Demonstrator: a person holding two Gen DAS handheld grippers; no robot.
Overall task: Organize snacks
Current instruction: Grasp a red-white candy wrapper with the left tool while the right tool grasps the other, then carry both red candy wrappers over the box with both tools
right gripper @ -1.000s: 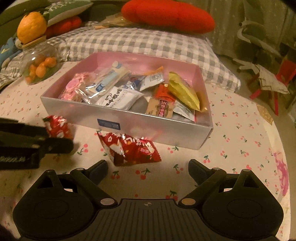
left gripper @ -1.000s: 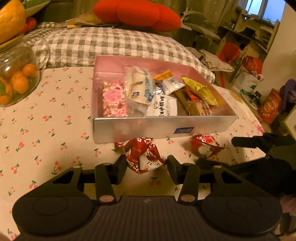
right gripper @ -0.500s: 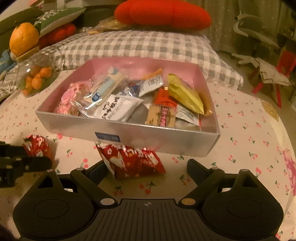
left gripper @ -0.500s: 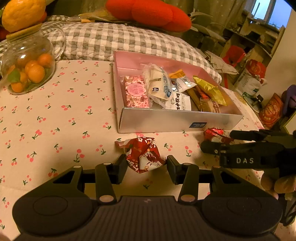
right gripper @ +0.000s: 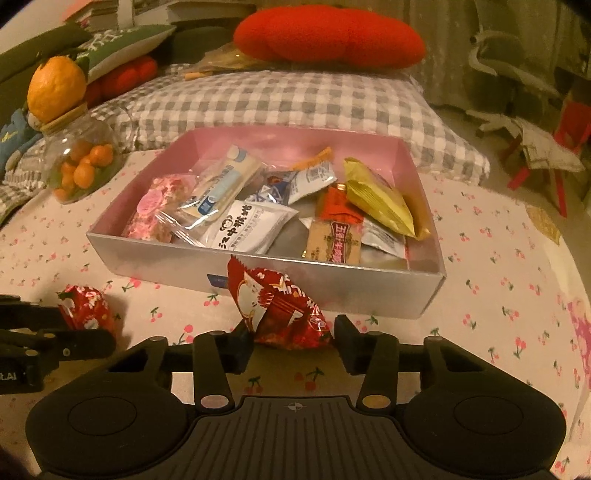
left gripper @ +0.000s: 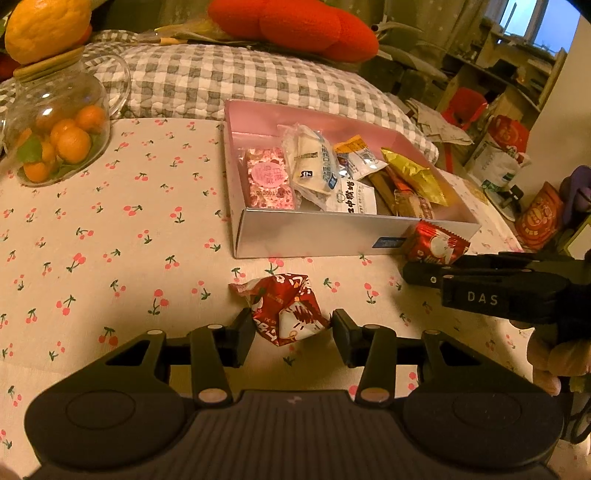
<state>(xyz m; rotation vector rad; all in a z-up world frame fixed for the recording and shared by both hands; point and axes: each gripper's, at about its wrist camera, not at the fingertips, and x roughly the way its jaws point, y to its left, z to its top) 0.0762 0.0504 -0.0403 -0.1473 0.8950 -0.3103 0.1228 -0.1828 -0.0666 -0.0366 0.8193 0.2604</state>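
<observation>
A silver box with a pink inside (left gripper: 314, 236) (right gripper: 332, 284) holds several snack packets on the cherry-print cloth. My left gripper (left gripper: 293, 326) is shut on a red snack packet (left gripper: 286, 308), which also shows in the right wrist view (right gripper: 86, 308). My right gripper (right gripper: 293, 338) is shut on a second red snack packet (right gripper: 275, 310) and holds it lifted in front of the box's near wall. That packet (left gripper: 434, 245) and the right gripper's fingers (left gripper: 428, 275) show at the right of the left wrist view.
A glass jar of small oranges (left gripper: 55, 140) (right gripper: 83, 164) with a big orange on its lid stands at the far left. A grey checked cushion (right gripper: 295, 99) and a red pillow (right gripper: 328, 35) lie behind the box. Clutter sits on the floor at the right (left gripper: 498, 158).
My right gripper has closed on the second red packet and lifted it off the cloth. My left gripper has drawn back from the box, still holding its packet.
</observation>
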